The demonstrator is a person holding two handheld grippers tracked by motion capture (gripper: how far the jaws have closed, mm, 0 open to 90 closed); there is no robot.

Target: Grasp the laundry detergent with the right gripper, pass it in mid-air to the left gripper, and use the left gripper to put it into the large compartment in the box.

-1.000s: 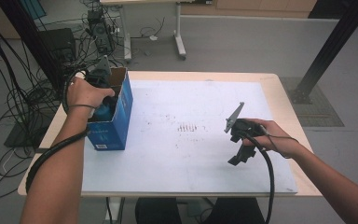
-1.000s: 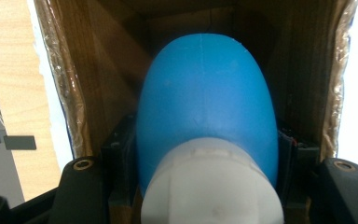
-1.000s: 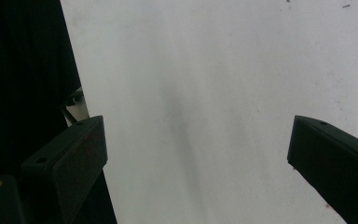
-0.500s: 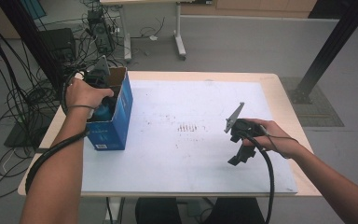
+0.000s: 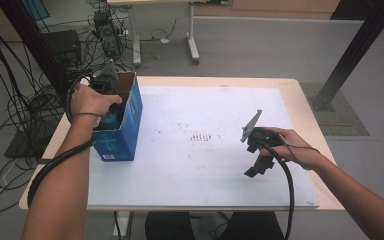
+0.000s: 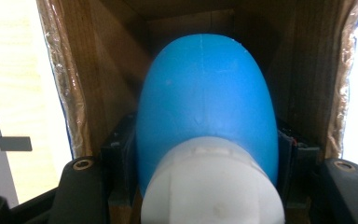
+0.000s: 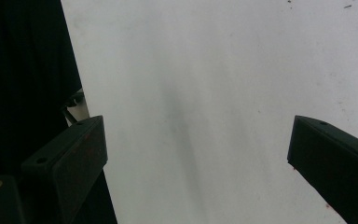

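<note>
Here, at upper left, the left gripper [image 5: 111, 102] clamps a blue bottle [image 6: 207, 107] inside the box [image 5: 125, 131]; lifting crookedly could snag or tip it. The right gripper [image 7: 198, 172] gapes wide, empty.

Print on the blue box [image 5: 116, 142] is too small to read.

Left tongs [image 6: 205, 186] clamped; right tongs [image 7: 196, 158] spread wide.
</note>
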